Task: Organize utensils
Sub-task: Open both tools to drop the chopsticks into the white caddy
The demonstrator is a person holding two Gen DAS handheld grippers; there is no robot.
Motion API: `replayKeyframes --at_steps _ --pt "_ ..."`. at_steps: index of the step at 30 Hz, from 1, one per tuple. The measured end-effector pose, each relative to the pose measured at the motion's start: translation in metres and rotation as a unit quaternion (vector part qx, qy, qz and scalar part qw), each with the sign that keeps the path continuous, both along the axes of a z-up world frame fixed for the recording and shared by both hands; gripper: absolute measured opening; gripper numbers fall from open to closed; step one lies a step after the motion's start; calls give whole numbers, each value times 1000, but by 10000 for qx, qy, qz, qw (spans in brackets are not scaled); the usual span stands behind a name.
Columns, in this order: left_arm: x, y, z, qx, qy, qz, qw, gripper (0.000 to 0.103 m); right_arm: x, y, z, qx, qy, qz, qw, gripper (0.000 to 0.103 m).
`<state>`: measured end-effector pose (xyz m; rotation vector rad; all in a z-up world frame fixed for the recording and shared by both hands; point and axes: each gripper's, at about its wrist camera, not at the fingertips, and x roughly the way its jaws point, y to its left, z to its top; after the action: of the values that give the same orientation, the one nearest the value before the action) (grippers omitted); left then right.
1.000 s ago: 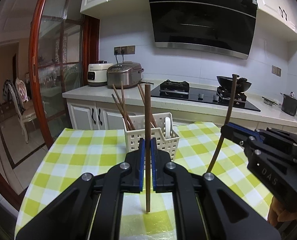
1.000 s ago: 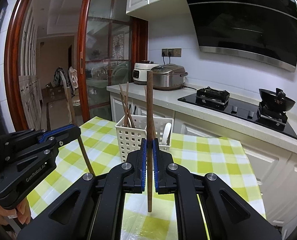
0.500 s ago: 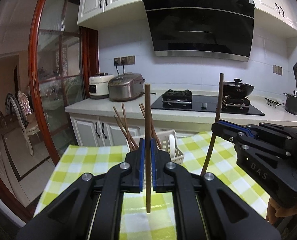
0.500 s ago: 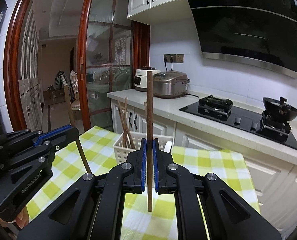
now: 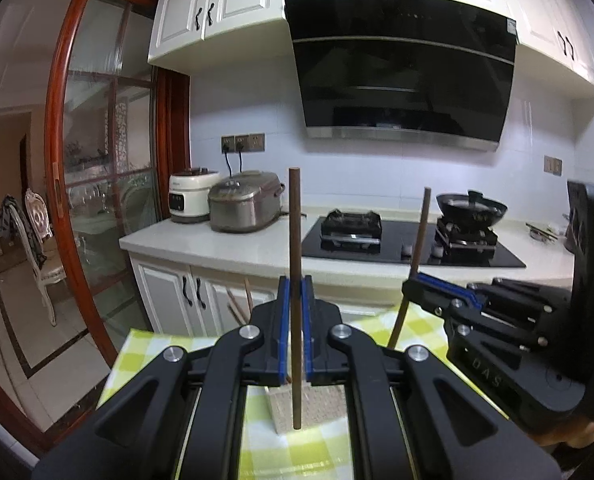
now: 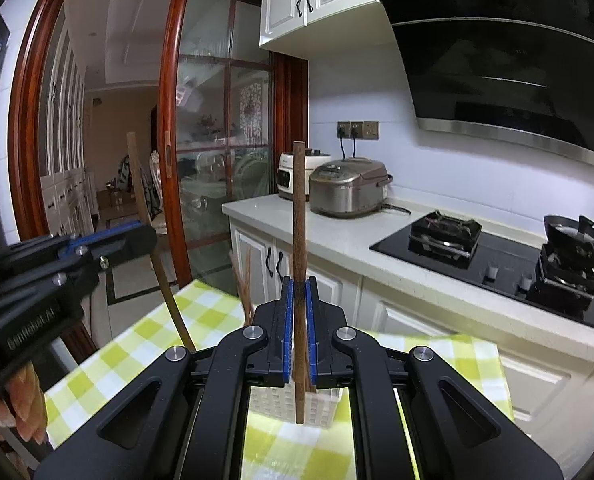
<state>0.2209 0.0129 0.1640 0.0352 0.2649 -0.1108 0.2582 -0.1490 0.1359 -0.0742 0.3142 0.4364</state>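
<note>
My left gripper (image 5: 295, 292) is shut on a dark brown chopstick (image 5: 295, 240) that stands upright between its blue pads. Another brown chopstick (image 6: 299, 220) is held upright in my right gripper (image 6: 298, 292), which is shut on it. Each gripper shows in the other's view: the right one (image 5: 413, 286) with its chopstick (image 5: 419, 236) at the right, the left one (image 6: 145, 236) with its chopstick (image 6: 141, 184) at the left. The white slotted utensil basket (image 6: 273, 400) sits low on the checked tablecloth (image 6: 137, 340), mostly hidden behind the jaws. Several chopsticks (image 6: 243, 280) stick up from it.
Behind the table runs a white counter (image 5: 225, 244) with two rice cookers (image 5: 245, 204), a black gas hob (image 5: 409, 244) and a wok (image 5: 471, 206). A range hood (image 5: 401, 68) hangs above. A red-framed glass sliding door (image 5: 101, 184) stands at the left. A hand (image 6: 25, 400) holds the left gripper.
Both grippers have risen with their chopsticks still clamped. The basket has dropped low in both views and is now largely hidden behind the jaws.
</note>
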Motion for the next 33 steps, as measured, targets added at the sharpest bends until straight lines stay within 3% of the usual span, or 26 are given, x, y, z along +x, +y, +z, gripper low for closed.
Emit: replayKeyframes --at_steps 6,12,18,24,33 --pt "36 7 26 -99 -42 53 9999 6 31 8 13 -51 2 -48 10000 6" --pt "72 10 24 -261 90 42 9996 6 57 18 3 -184 214 -50 9996 6" --pt "108 14 -10 -465 493 84 9977 6 81 26 -28 -293 619 28 9976 6" --pt "141 27 -57 -711 1186 86 9904 6 102 32 -57 -326 1068 76 9937 6" --pt "147 37 -96 -486 1414 309 9883 8 124 36 -86 -221 1409 -9 9898 9"
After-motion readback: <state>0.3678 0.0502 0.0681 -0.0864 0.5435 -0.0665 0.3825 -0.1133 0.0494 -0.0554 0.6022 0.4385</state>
